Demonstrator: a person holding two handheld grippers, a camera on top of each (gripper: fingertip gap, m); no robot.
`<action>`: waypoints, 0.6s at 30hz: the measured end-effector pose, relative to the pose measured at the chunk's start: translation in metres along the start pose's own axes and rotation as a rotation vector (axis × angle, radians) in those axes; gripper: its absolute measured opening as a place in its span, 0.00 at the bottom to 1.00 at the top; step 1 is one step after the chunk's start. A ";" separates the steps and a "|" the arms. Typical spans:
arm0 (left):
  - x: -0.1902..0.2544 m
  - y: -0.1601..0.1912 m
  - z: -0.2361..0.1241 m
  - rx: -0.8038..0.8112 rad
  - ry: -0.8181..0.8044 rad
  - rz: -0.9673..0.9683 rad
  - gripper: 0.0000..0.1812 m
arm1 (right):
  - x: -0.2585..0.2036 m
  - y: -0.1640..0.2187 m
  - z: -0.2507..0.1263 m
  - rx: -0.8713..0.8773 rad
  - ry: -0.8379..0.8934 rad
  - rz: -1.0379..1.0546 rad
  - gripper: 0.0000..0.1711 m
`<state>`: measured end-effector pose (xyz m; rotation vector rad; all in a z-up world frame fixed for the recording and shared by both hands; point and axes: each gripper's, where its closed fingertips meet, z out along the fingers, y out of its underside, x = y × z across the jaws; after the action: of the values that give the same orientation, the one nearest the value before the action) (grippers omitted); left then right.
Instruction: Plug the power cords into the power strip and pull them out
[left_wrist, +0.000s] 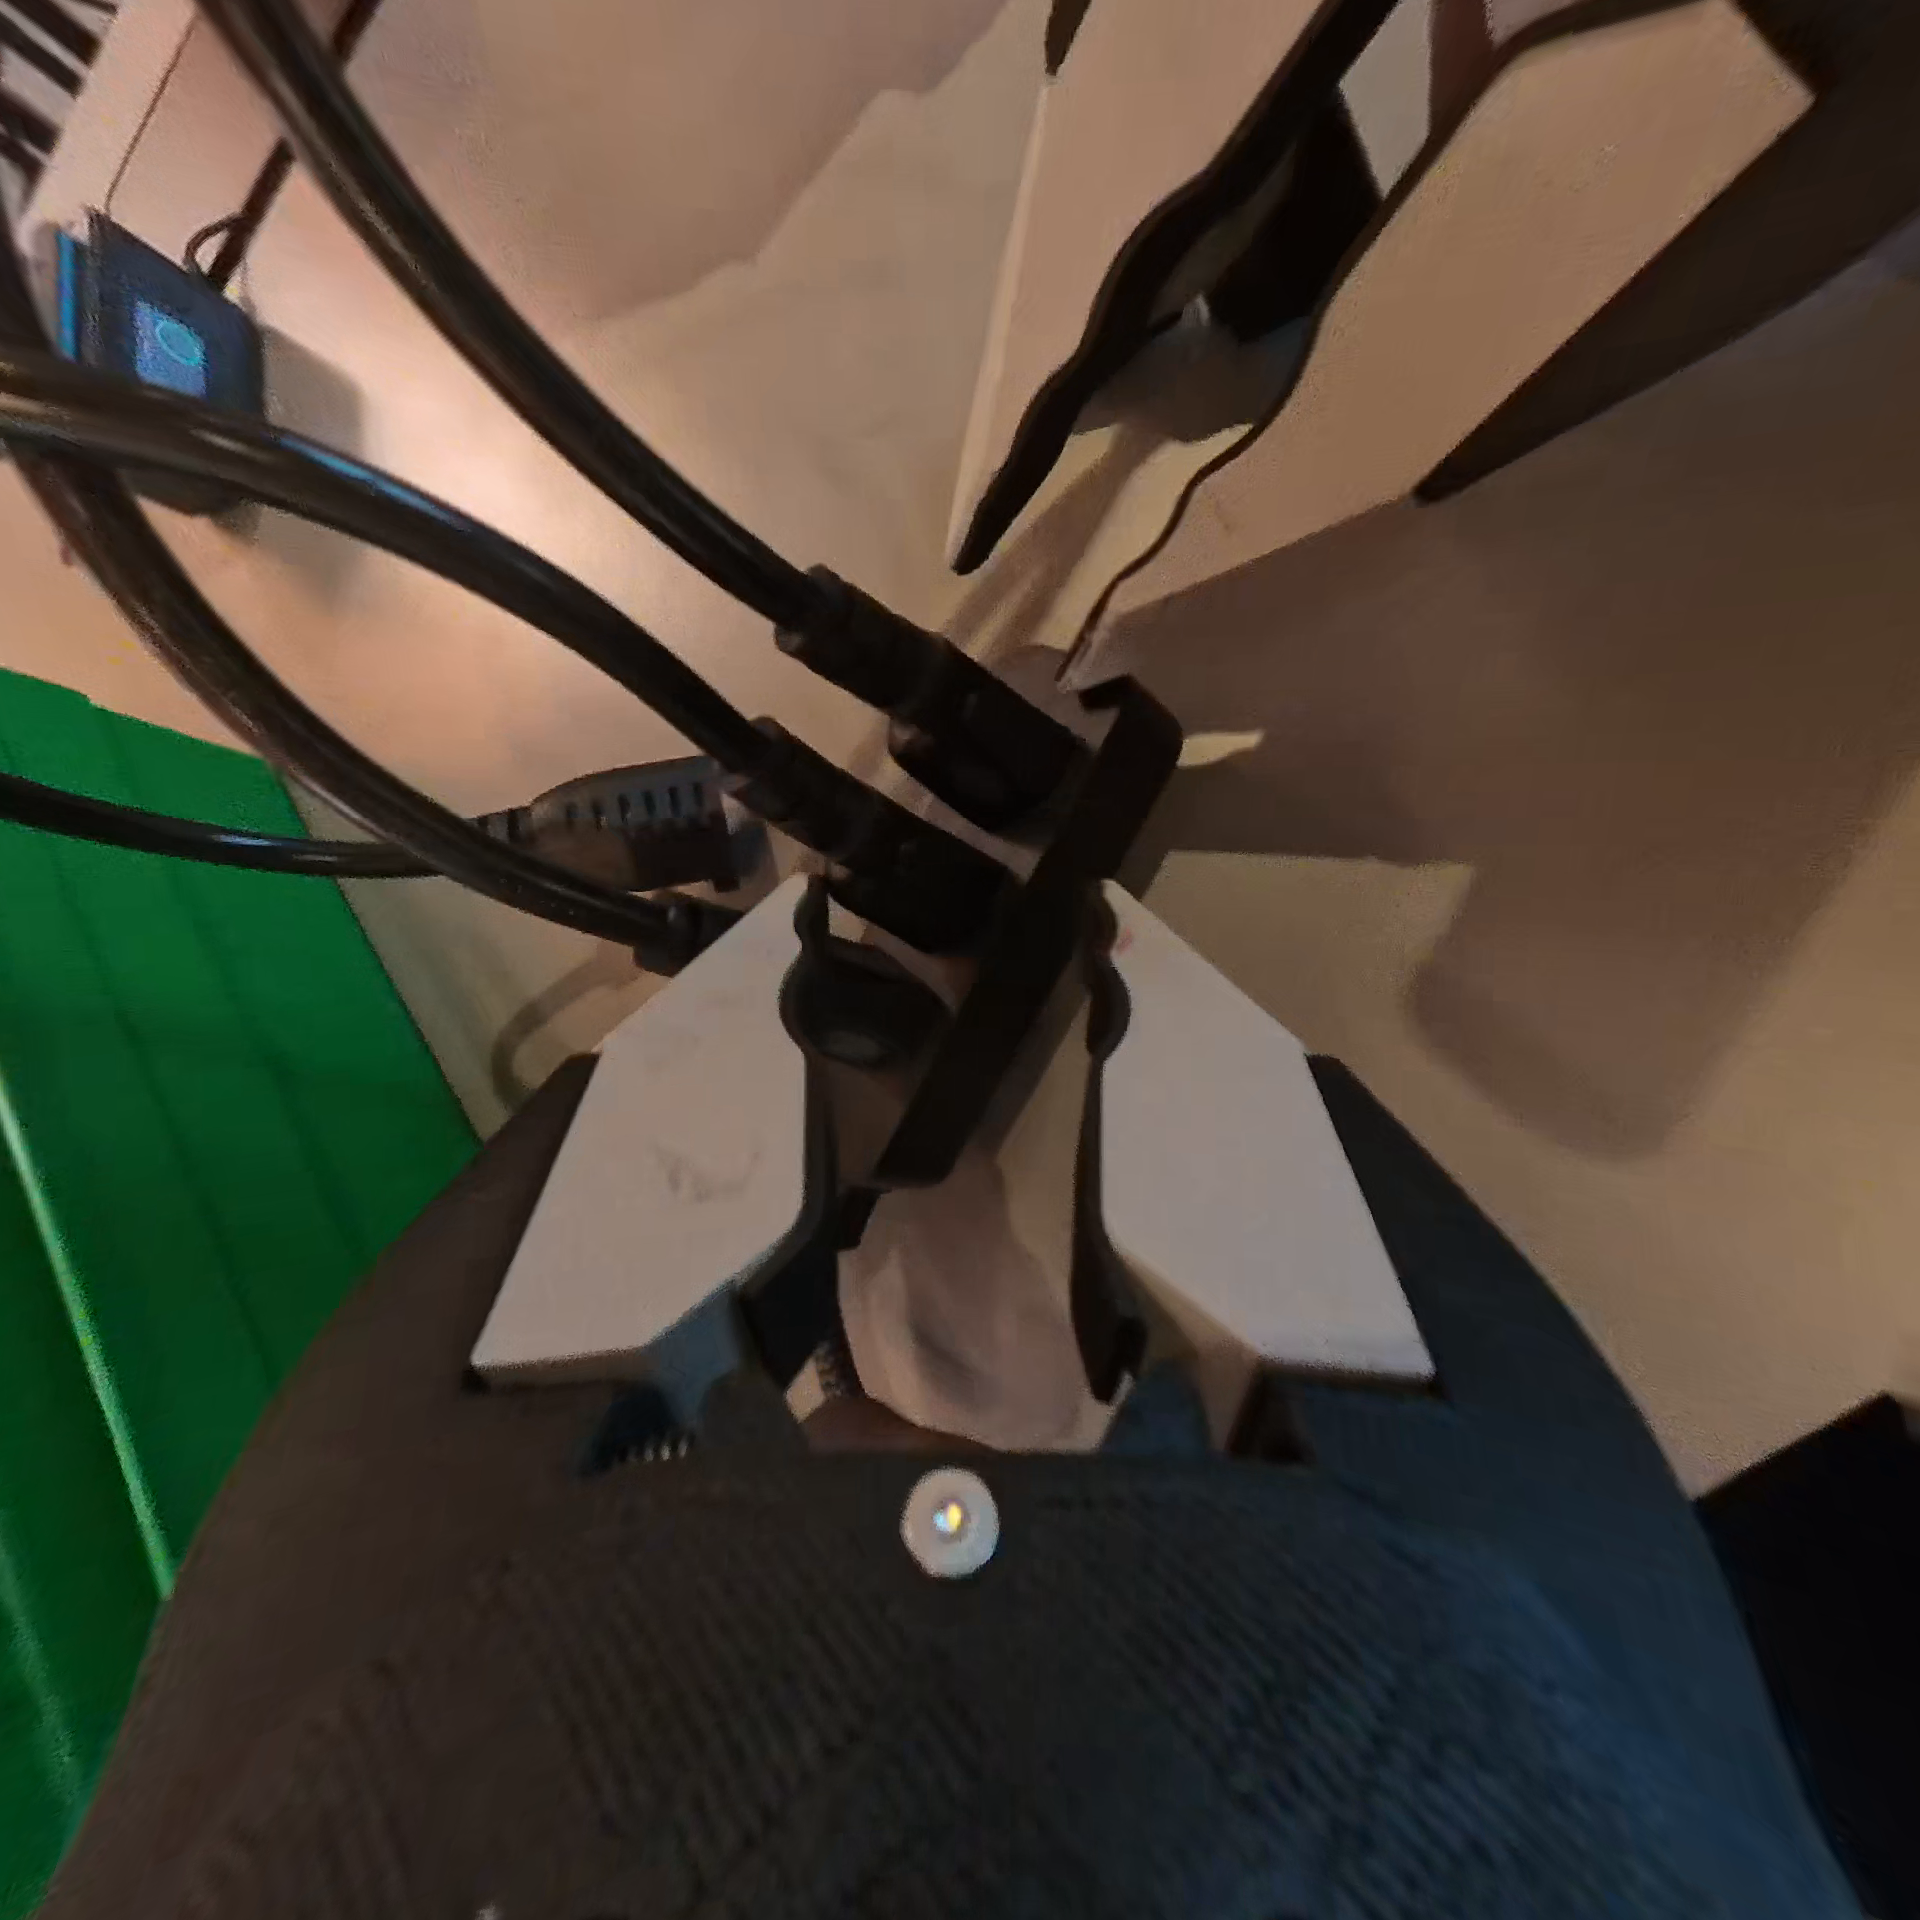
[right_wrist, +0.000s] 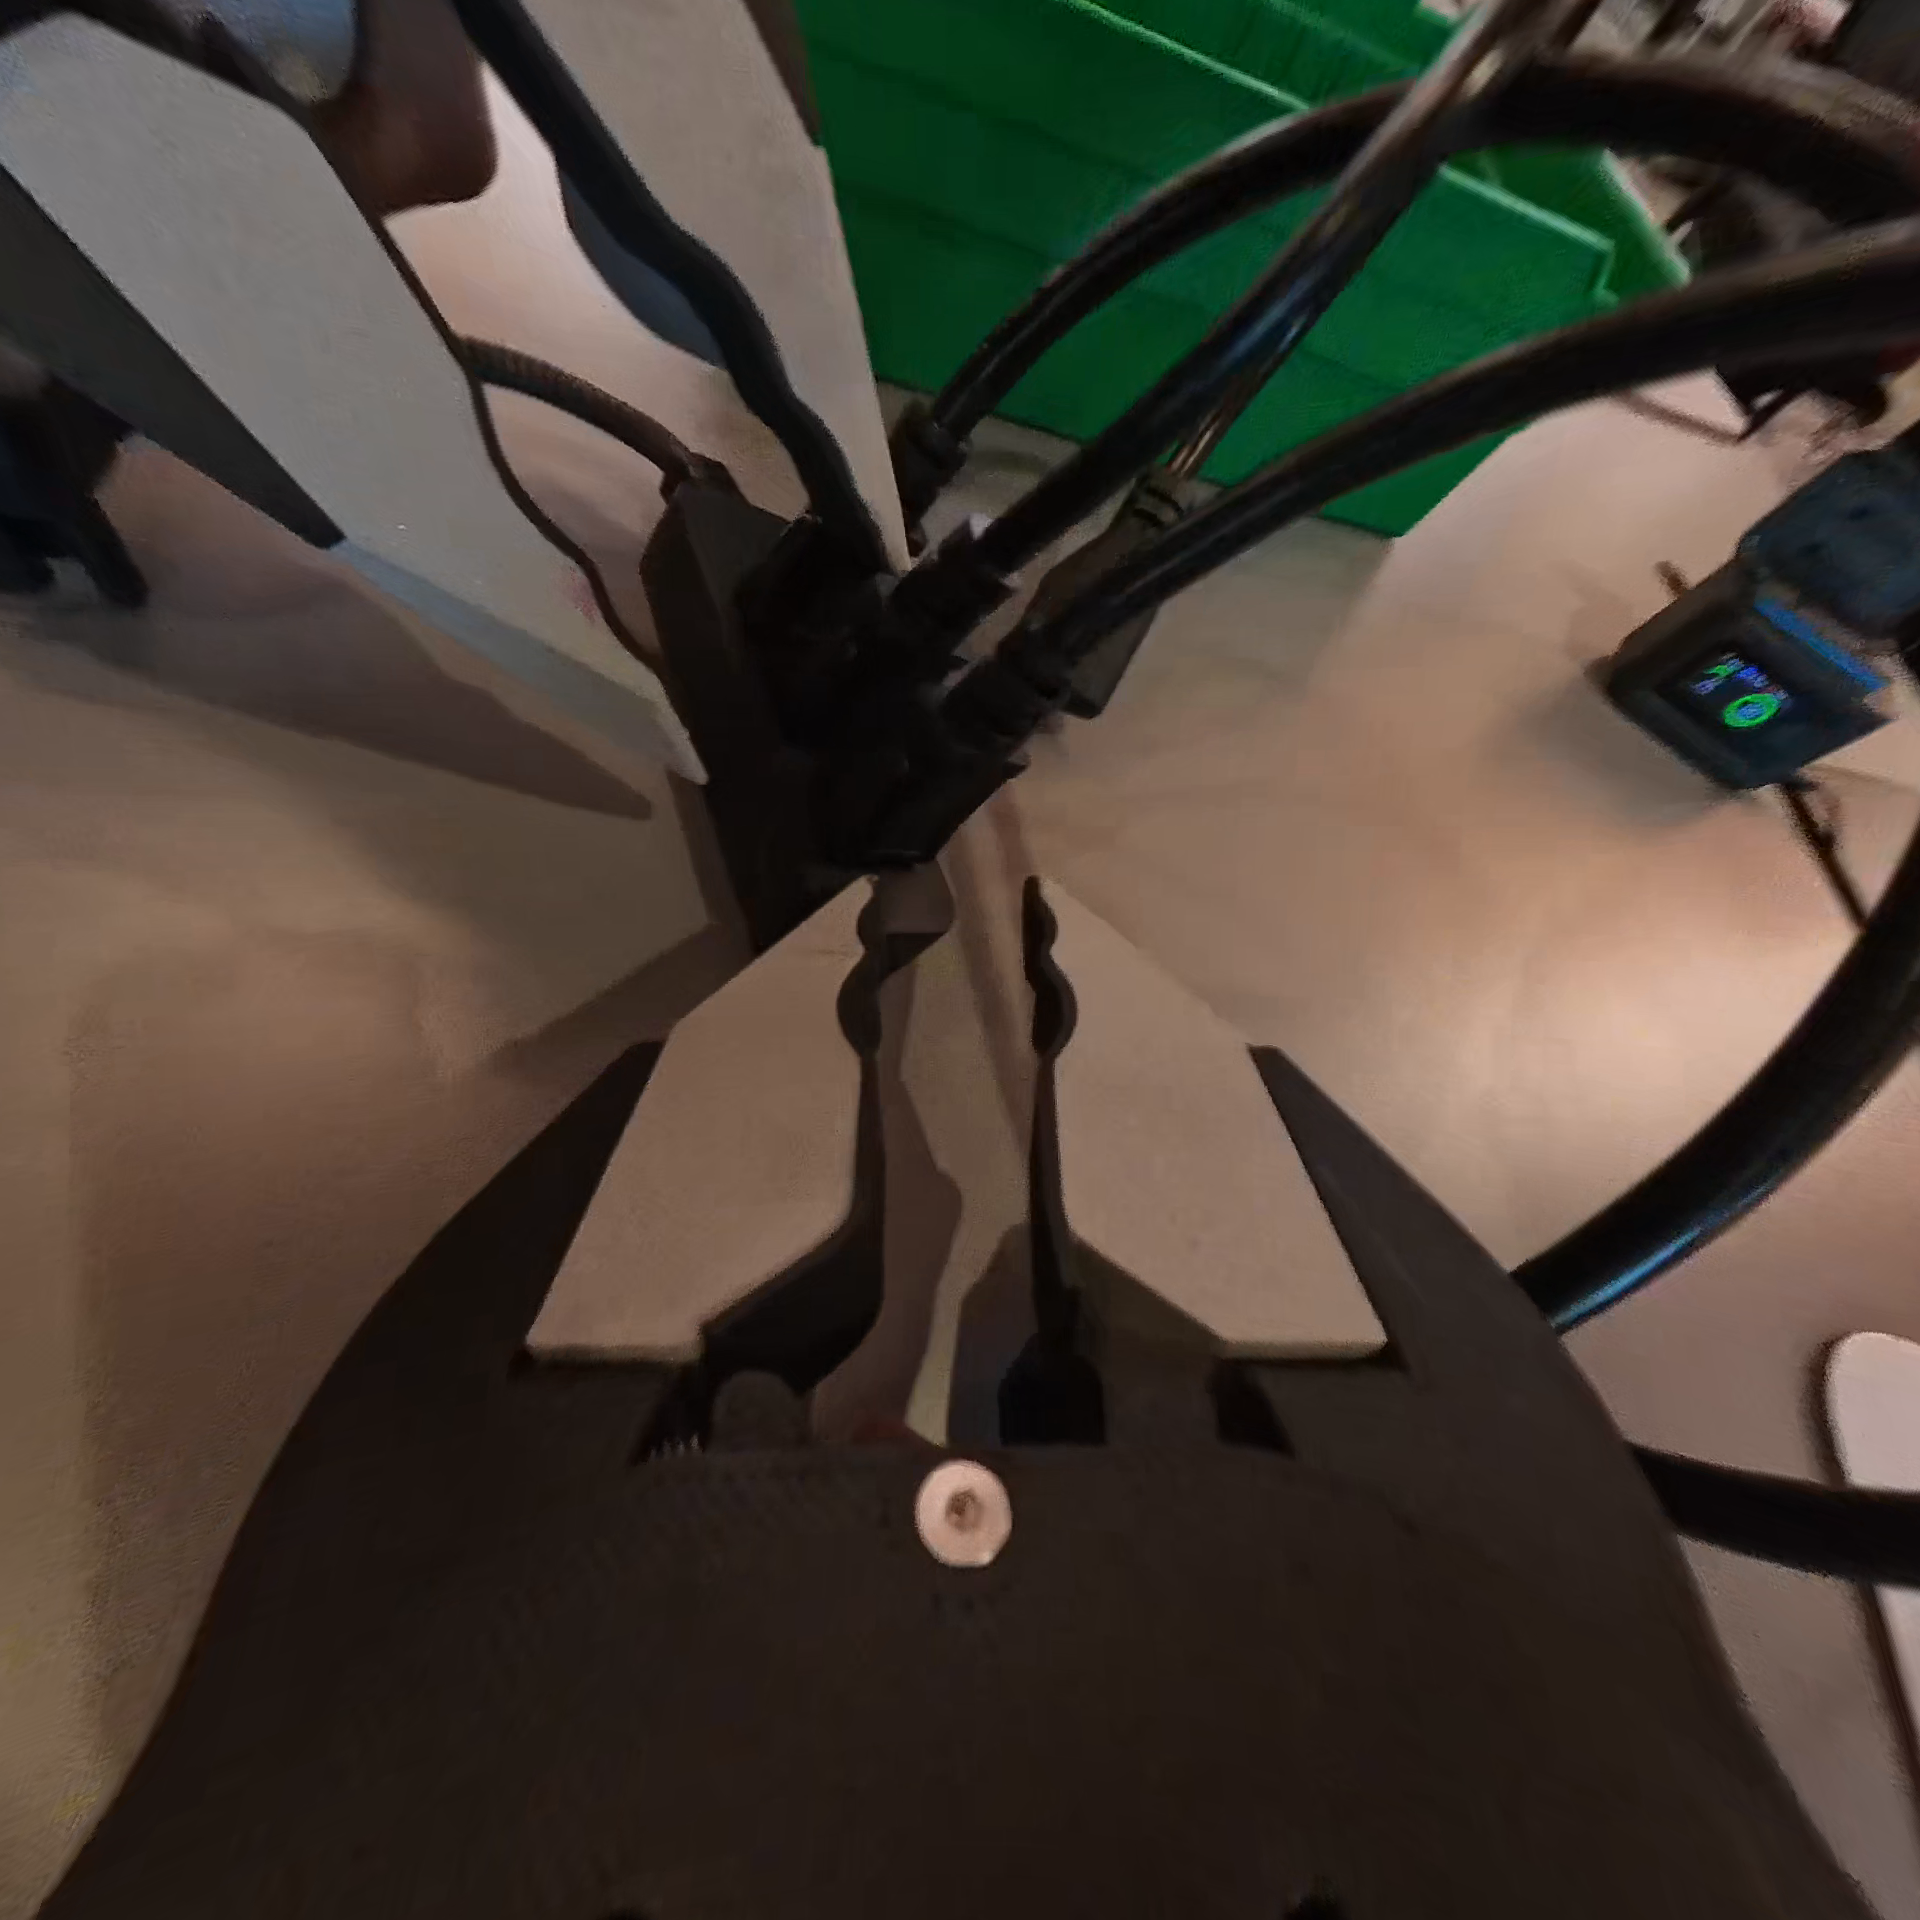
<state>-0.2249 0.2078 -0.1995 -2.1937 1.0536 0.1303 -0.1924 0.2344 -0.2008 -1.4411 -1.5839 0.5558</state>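
Right between the fingers of the left gripper (left_wrist: 951, 914) sits the power strip (left_wrist: 1049, 914). It is long, thin and black, with a pale face, and it is tilted. The left gripper is closed on the power strip, with 1 white finger (left_wrist: 675, 1143) on each side.

2 black plugs (left_wrist: 935, 717) sit in the power strip, 1 beside the other. A thick black power cord (left_wrist: 499, 343) bends away from each plug toward the upper left. A grey ribbed plug (left_wrist: 634, 805) lies just beside them on the left, and it is hard to tell if it is pushed in.

Seen from the right wrist view, the power strip (right_wrist: 707, 644) is just past the tips of the right gripper (right_wrist: 951, 894). Its fingers (right_wrist: 1153, 1174) stand a little apart, with a gap between them. Something small and dark is at the tips, but I cannot tell if the right gripper is holding it. Many black cords (right_wrist: 1351, 457) fan out from the plugs (right_wrist: 977, 707).

All of this is on a pale worktop (left_wrist: 1558, 831). A green box (left_wrist: 156, 1039) stands near the cords. A small dark device with a lit screen (right_wrist: 1745, 707) sits farther off on the worktop.
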 end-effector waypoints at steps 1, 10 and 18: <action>-0.002 0.001 0.002 -0.011 0.001 0.028 0.26 | 0.000 0.001 0.001 -0.004 0.010 -0.017 0.10; -0.016 0.003 0.010 -0.092 0.210 0.068 0.24 | -0.004 0.032 0.011 -0.197 -0.008 0.074 0.13; -0.012 0.017 0.032 -0.093 0.061 0.278 0.30 | 0.012 0.023 -0.005 -0.120 0.005 0.153 0.22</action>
<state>-0.2387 0.2285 -0.2287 -2.1335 1.4093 0.2425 -0.1750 0.2498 -0.2131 -1.6628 -1.5335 0.5521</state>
